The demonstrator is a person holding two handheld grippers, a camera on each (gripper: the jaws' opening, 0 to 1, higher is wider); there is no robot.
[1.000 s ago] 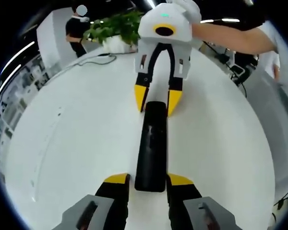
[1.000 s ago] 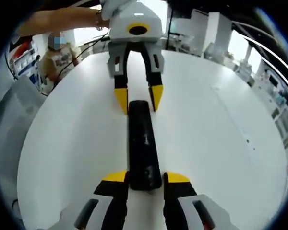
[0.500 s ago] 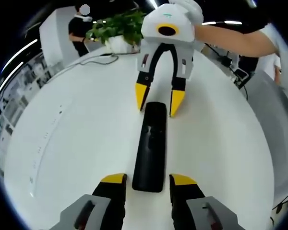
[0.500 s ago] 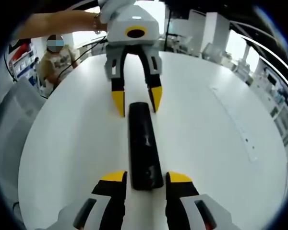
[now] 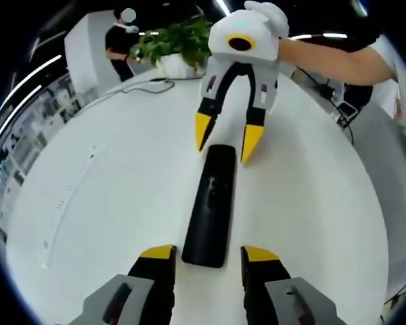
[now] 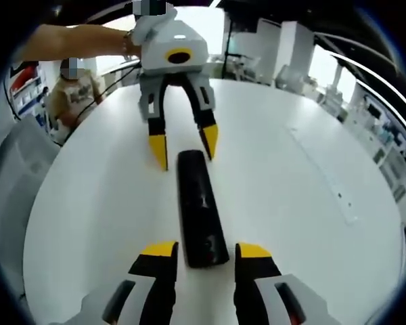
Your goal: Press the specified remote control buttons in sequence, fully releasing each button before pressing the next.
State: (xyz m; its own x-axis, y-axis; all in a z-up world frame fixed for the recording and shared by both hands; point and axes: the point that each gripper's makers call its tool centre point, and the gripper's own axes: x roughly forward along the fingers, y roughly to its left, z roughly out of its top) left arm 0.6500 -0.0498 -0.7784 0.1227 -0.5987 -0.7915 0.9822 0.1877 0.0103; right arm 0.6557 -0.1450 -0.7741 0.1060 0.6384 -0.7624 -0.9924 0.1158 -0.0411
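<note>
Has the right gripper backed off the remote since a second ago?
Yes. In the left gripper view, the right gripper has lifted away: its tips flanked the remote's far end, now they stand beyond it.

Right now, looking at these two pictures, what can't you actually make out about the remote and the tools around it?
- The remote: its buttons are too dark and small to tell apart in the left gripper view; in the right gripper view only faint glints show on its top.
- Left tool: its body is cut off by the bottom edge of the left gripper view.
- Right tool: likewise cut off below in the right gripper view.
- White table: its far edge blurs into the fisheye rim.
</note>
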